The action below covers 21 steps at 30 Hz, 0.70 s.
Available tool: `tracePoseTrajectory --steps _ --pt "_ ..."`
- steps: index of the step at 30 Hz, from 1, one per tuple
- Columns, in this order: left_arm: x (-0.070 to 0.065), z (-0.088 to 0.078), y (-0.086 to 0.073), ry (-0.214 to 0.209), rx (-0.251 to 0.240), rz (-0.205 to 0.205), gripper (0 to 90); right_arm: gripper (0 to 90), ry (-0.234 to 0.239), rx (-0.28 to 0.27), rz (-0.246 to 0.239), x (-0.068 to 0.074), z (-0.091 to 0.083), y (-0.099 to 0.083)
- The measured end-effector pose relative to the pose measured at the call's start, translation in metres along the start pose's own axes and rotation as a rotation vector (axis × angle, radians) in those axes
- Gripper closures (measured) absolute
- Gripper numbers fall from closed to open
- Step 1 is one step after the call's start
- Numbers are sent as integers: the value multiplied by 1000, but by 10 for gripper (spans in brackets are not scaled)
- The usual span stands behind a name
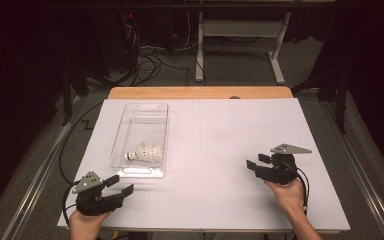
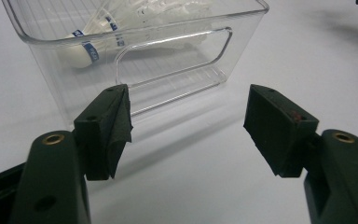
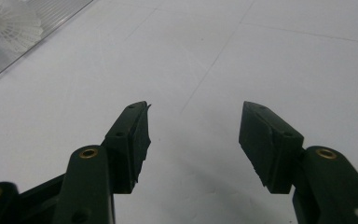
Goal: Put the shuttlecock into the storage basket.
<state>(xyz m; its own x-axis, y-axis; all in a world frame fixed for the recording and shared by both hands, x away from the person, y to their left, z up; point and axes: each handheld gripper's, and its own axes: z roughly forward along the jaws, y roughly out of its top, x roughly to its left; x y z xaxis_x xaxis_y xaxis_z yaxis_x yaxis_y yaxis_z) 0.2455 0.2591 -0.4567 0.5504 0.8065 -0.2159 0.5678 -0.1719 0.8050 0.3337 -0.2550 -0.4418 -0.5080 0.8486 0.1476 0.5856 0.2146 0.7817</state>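
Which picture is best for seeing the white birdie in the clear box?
The high view: the whole shuttlecock lies in the clear bin. The left gripper view shows its cork end through the bin wall; the right gripper view catches its feathers at the corner.

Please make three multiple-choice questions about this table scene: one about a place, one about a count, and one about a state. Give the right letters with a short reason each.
1. Where does the shuttlecock lie?
A. on the bare table
B. inside the clear bin
C. between the jaws of a gripper

2. How many shuttlecocks are there?
A. one
B. two
C. three

3. In what state is the left gripper?
A. shut on the shuttlecock
B. shut on the wall of the bin
C. open, with nothing between its jaws

Answers: 1 B, the high view shows it at the near end of the bin. 2 A, a single white one lies there. 3 C, the left gripper view shows its jaws wide apart over the white table, just short of the bin.
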Motion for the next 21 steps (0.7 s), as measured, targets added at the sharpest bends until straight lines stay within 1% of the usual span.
tracePoseTrajectory --steps 14,21 --pt "0 0 0 -1 -2 -2 325 426 -8 -13 -10 -2 -7 -8" --pt "0 0 0 0 -2 -3 325 418 -16 -19 2 -5 -12 -13"
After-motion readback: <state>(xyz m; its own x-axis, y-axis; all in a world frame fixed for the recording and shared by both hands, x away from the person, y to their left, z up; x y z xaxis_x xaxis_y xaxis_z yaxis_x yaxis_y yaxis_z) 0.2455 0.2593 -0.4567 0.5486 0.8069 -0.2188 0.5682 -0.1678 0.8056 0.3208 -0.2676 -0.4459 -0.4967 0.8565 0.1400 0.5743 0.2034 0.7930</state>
